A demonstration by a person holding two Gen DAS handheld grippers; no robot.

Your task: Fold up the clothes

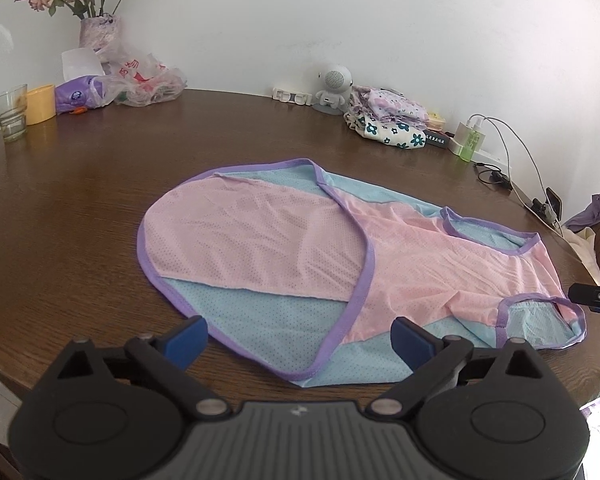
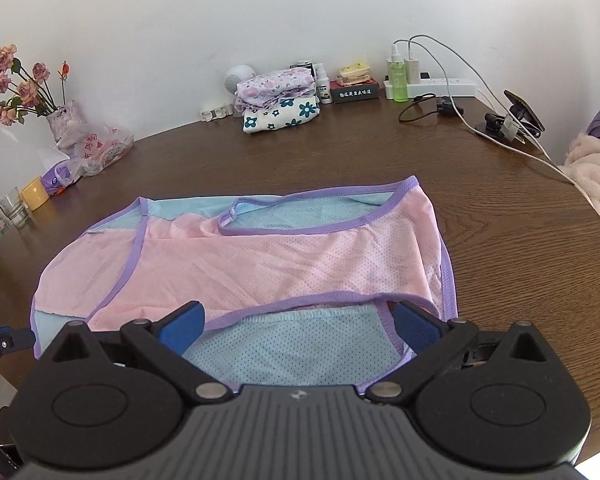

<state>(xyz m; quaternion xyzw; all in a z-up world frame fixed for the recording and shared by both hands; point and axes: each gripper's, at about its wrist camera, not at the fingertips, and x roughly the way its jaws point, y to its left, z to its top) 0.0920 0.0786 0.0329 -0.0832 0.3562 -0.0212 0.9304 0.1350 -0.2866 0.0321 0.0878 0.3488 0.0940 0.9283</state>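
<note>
I had the pink and blue garment (image 1: 284,248) spread flat in the middle of the round brown bench (image 1: 80,200), because a fold only comes out straight when the cloth lies smooth first. One rounded flap was already turned over, pink side up, with its purple binding running from about 12 o'clock down to 6 o'clock across the cloth, and the blue mesh lining showed beneath it.

My left claw (image 1: 298,338) stood wide open over the near edge of the garment, gripping nothing; the blue pads straddled the hem without pressing it. I judged I held it there to be ready for the next pinch at the 6 o'clock edge.

My right claw (image 2: 298,322) was likewise fully open and empty, its pads set either side of the purple-bound opening nearest me, where the blue lining showed. That end sat at 3 o'clock in the left view, so the two claws covered both ends of the cloth.

The pile of folded clothes (image 2: 278,104) waited by the wall at 12 o'clock, well apart, which kept finished pieces out of the working area. The vase of flowers (image 1: 96,20), the glass (image 1: 10,112) and the cables (image 2: 460,80) were pushed to the rim for the same reason, I supposed.
</note>
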